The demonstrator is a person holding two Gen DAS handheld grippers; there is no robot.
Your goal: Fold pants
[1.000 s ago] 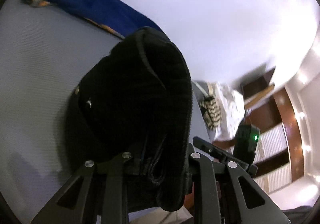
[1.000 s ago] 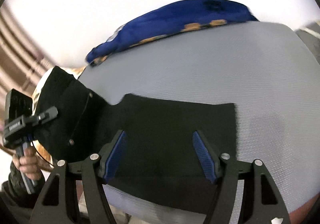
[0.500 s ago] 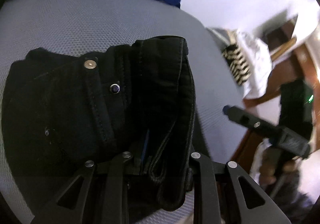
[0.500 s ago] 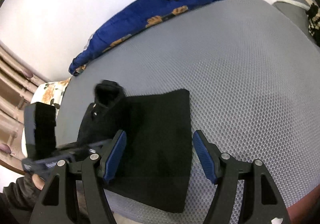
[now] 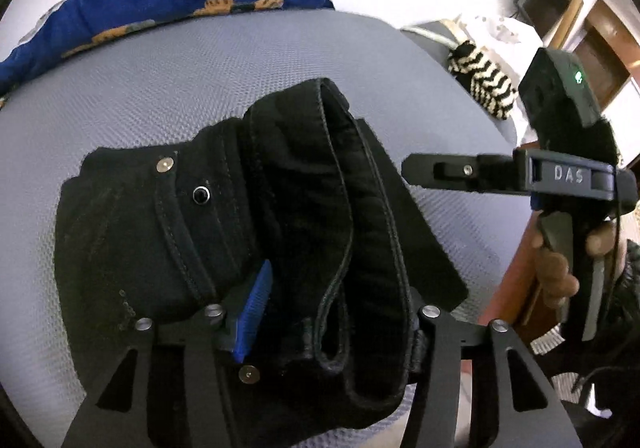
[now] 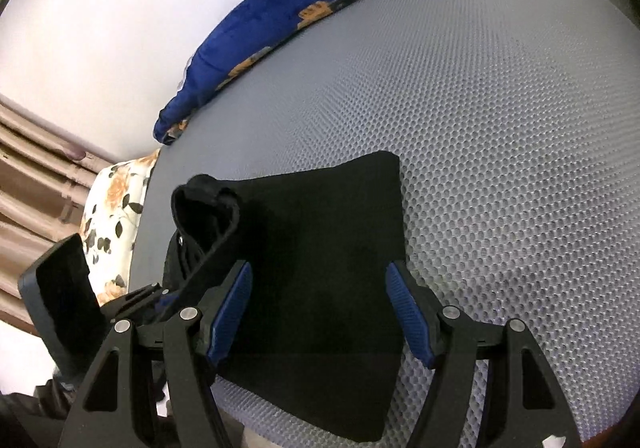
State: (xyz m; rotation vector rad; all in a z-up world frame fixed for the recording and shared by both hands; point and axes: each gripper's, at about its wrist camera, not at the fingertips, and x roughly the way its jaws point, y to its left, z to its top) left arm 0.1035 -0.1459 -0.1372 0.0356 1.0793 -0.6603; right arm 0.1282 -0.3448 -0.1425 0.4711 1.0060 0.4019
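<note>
Between the left gripper's [image 5: 320, 300] just-parted jaws: black pants [image 5: 224, 232], waistband bunched, pads slack. Right gripper [image 6: 320, 312] open, empty, above the flat fold.

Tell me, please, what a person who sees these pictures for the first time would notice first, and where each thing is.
The black pants lie bunched on the grey mesh mat, the waistband standing up between the left gripper fingers, whose jaws have just been opening. The right gripper hangs open over the flat folded part. A blue cushion with orange prints lies along the mat's far edge.
</note>
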